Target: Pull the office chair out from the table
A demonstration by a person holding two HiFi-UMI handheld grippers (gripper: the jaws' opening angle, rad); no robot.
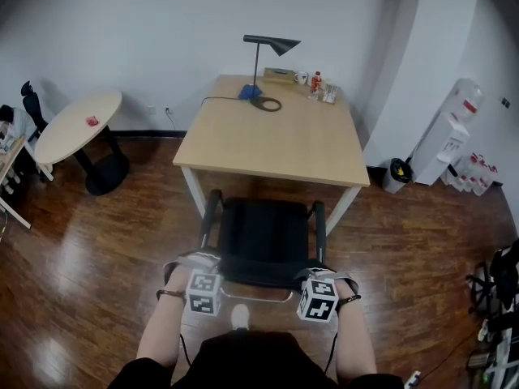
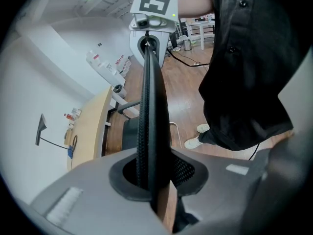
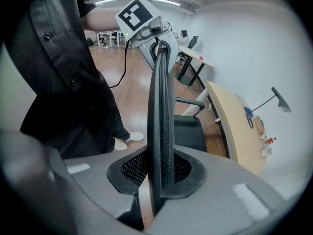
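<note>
A black office chair [image 1: 263,233] stands in front of the wooden table [image 1: 276,148], with its seat partly under the table's near edge. In the head view my left gripper [image 1: 203,275] is at the left top corner of the backrest and my right gripper [image 1: 318,280] at the right top corner. In the left gripper view the jaws [image 2: 151,180] are shut on the thin mesh backrest edge [image 2: 149,106]. The right gripper view shows the same: jaws [image 3: 159,177] clamped on the backrest edge [image 3: 161,102]. Each view shows the other gripper at the far end of that edge.
A desk lamp [image 1: 268,47], a cable and small bottles [image 1: 316,83] sit at the table's far end. A round side table [image 1: 77,124] stands to the left. At the right are a water dispenser [image 1: 450,132] and a bin [image 1: 397,175]. The person's shoe [image 1: 240,316] is just behind the chair.
</note>
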